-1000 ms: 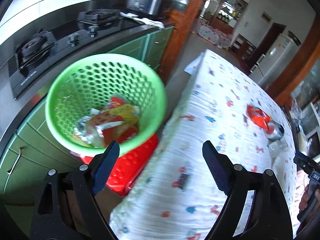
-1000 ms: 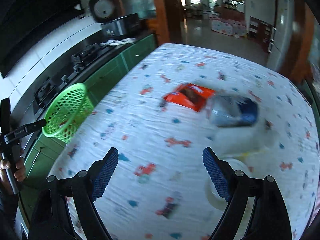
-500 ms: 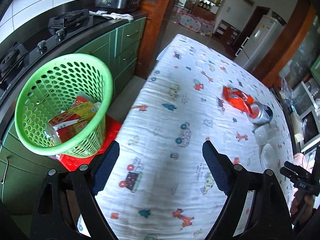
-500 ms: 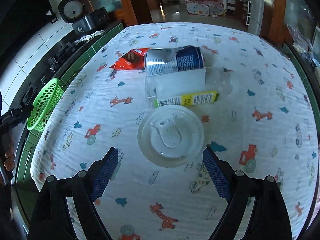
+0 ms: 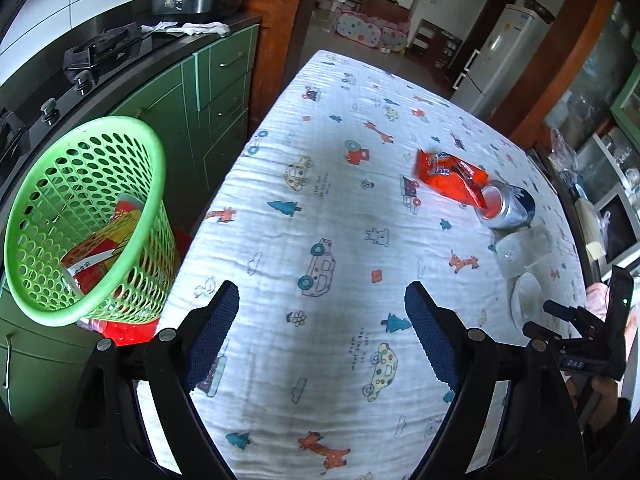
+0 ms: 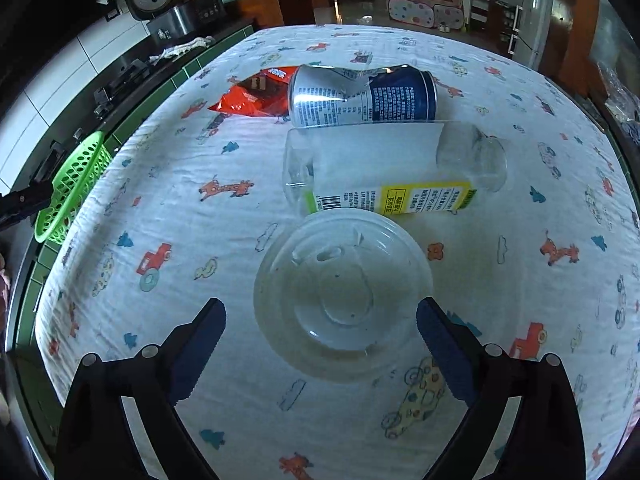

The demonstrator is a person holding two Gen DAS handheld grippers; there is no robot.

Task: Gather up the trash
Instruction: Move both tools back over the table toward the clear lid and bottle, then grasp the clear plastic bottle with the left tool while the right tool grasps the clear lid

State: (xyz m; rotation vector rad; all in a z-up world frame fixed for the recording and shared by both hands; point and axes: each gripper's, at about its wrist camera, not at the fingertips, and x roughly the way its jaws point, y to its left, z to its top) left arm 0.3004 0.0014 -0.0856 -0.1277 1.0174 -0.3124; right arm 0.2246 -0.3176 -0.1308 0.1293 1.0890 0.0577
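The fingers of the right gripper point(image 6: 320, 354) are opening, now just short of the clear plastic lid point(image 6: 343, 294), which was farther off a moment ago (nothing between them yet). The left gripper point(image 5: 322, 334), fingers apart and empty, has swung from the green basket point(image 5: 86, 220) over the desk point(image 5: 320, 208).

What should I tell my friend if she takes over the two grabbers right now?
Left gripper: open, empty, over the tablecloth.
Right gripper: jaws opening, nothing gripped, just short of the clear plastic lid.
On the table: lid, clear plastic bottle, crushed can, orange snack wrapper, lying close together.
Done: some wrappers already in the green basket beside the table.
Left: those four pieces; the lid looks like the next pick.
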